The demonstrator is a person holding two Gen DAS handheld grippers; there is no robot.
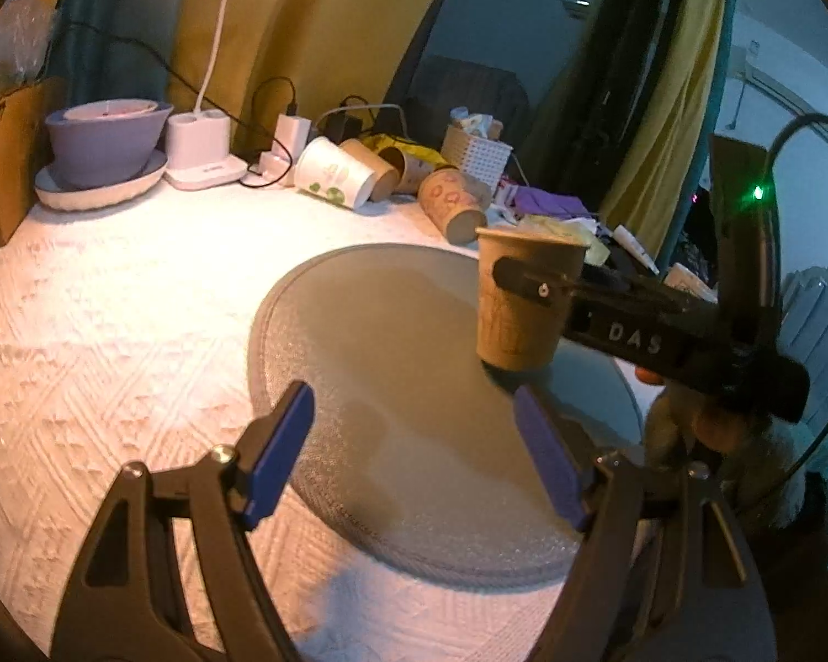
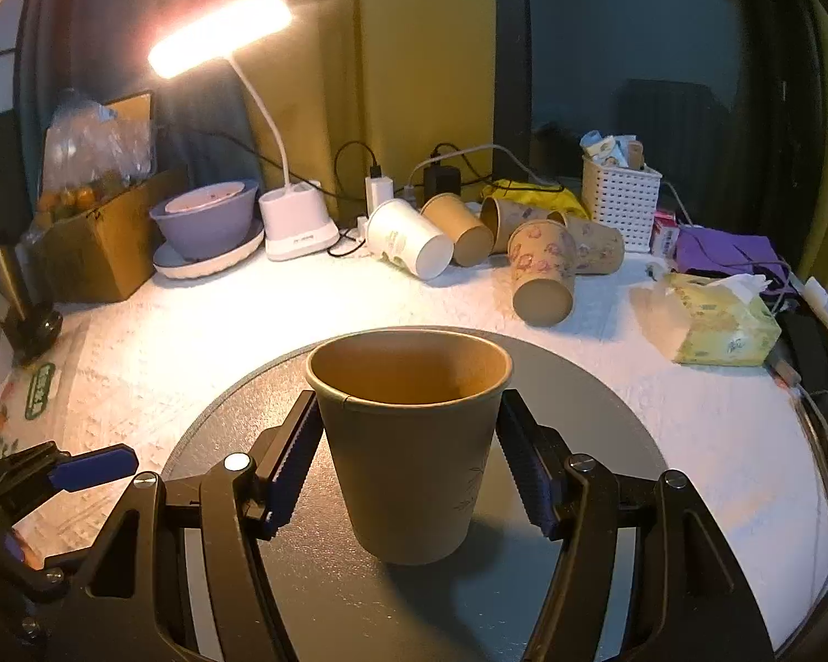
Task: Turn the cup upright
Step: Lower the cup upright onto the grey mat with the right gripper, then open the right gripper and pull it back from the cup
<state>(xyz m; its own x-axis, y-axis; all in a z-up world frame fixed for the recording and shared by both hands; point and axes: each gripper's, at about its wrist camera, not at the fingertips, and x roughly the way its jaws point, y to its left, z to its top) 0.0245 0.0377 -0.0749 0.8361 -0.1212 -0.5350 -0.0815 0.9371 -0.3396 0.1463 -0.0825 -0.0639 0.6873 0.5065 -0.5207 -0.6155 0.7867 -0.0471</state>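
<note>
A brown paper cup point(image 2: 414, 447) stands upright, mouth up, on the round grey mat point(image 2: 596, 402). My right gripper point(image 2: 408, 469) has a finger on each side of the cup, against its walls. The left wrist view shows the same cup point(image 1: 524, 303) at the mat's point(image 1: 392, 364) right edge with the right gripper's black finger across it. My left gripper point(image 1: 419, 447) is open and empty over the near part of the mat, left of the cup. It also shows at the lower left of the right wrist view point(image 2: 91, 466).
Several paper cups point(image 2: 541, 270) lie on their sides at the back of the white tablecloth. Behind them are a lit desk lamp point(image 2: 298, 220), a purple bowl on a plate point(image 2: 207, 226), a cardboard box point(image 2: 94, 243), a white basket point(image 2: 621, 198) and chargers. A tissue pack point(image 2: 712, 320) lies right.
</note>
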